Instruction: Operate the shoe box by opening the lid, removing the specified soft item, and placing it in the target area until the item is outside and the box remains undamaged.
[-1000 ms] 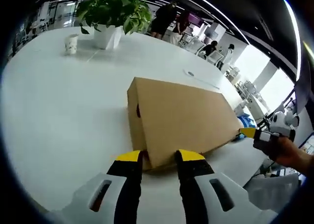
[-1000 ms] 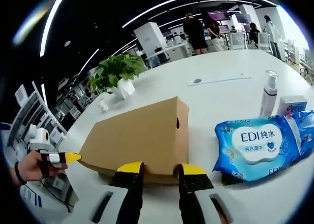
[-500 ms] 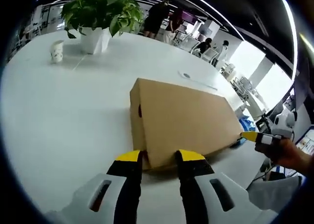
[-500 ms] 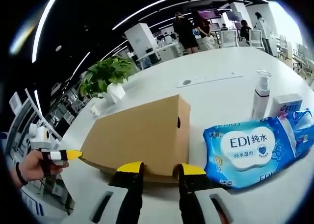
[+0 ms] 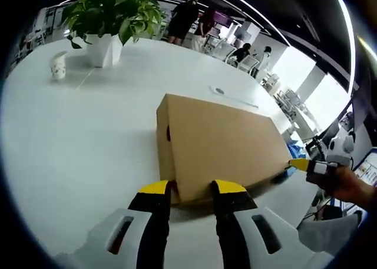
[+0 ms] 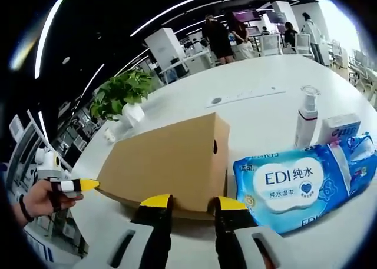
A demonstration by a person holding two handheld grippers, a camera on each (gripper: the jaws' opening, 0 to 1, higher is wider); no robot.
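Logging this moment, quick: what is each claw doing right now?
Left claw: open, jaws either side of the shoe box corner.
Right claw: open, at the shoe box's near edge.

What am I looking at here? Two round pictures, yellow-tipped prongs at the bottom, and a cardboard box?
A person holds a two-jaw gripper in each hand, each carrying a fisheye camera. The left gripper and the right gripper meet opposite ends of the closed shoe box on a white table, jaws open at its bottom corners. The right gripper view also shows a blue wipes pack, a pump bottle and a potted plant. Nothing is lifted yet.
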